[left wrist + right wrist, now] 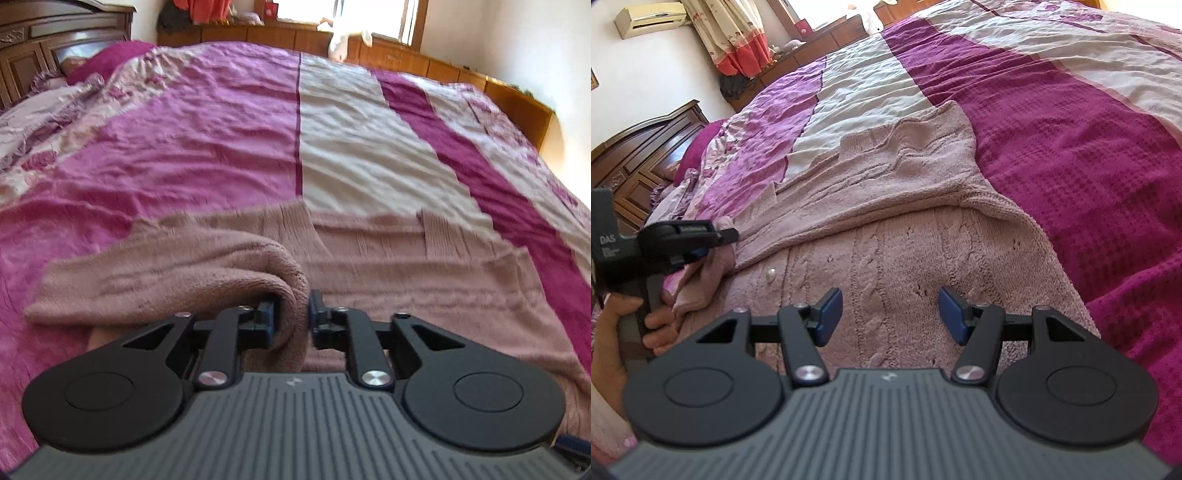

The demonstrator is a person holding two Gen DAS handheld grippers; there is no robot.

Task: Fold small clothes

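A bed (221, 140) covered with a striped magenta, pink and cream bedspread fills the room, a dark carved headboard (33, 48) at its far left end and a bright window (347, 14) beyond it. A dusty-pink cable-knit cardigan (886, 206) lies spread flat on the bedspread at the near edge of the bed. The left tongs (291, 317) are clamped narrow on a bunched fold of the cardigan's sleeve (229, 269), lifted off the rest of the garment. A hand (631, 325) grips the left tool's handle just beside the cardigan. The right tongs (891, 314) hang spread wide over the cardigan's front panel, near a pearl button (771, 275), gripping nothing
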